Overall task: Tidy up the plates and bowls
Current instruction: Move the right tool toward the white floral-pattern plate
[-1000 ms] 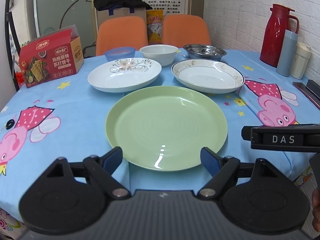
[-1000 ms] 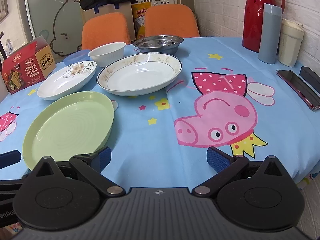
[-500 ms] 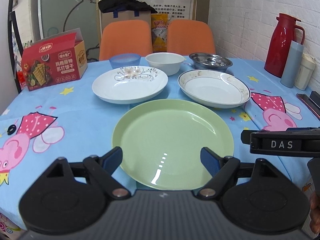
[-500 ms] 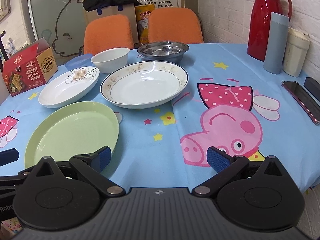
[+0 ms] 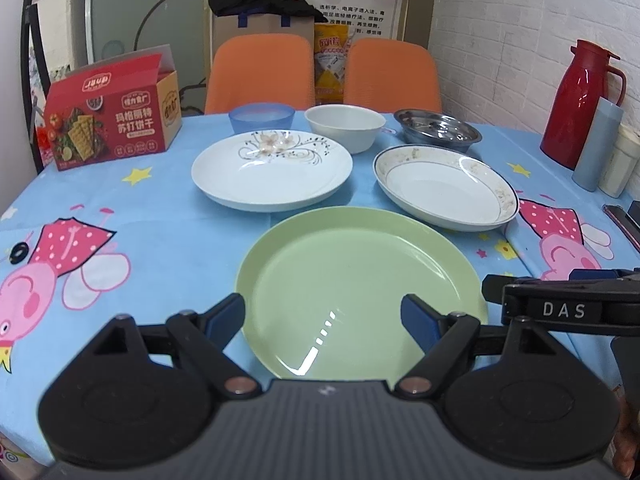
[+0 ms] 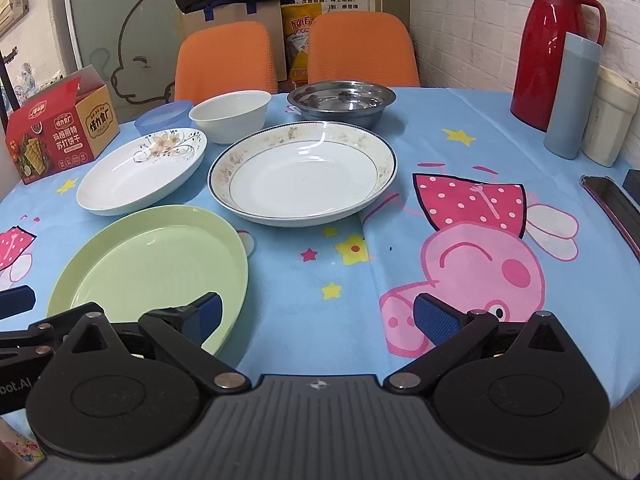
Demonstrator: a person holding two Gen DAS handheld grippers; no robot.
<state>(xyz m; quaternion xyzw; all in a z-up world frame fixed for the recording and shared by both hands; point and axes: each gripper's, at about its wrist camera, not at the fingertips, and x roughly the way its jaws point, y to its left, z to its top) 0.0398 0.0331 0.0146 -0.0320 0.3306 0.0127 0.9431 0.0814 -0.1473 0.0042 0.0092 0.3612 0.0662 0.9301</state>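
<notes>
A green plate (image 5: 360, 292) lies nearest me on the table; it also shows in the right wrist view (image 6: 152, 264). Behind it are a white flowered plate (image 5: 272, 168) (image 6: 144, 170) and a gold-rimmed white plate (image 5: 444, 188) (image 6: 304, 172). Further back stand a blue bowl (image 5: 262, 117), a white bowl (image 5: 344, 126) (image 6: 230, 114) and a steel bowl (image 5: 440, 130) (image 6: 340, 100). My left gripper (image 5: 323, 316) is open and empty above the green plate's near edge. My right gripper (image 6: 316, 314) is open and empty, right of the green plate.
A red cracker box (image 5: 112, 116) stands at the back left. A red thermos (image 6: 556, 44), a blue tumbler (image 6: 574, 96) and a cream cup (image 6: 610, 118) stand at the right. A phone (image 6: 612, 200) lies by the right edge. Two orange chairs (image 5: 260, 74) stand behind the table.
Both grippers have risen and pulled back slightly, so the plates sit lower and farther in view. The jaws stay open. No dish has moved.
</notes>
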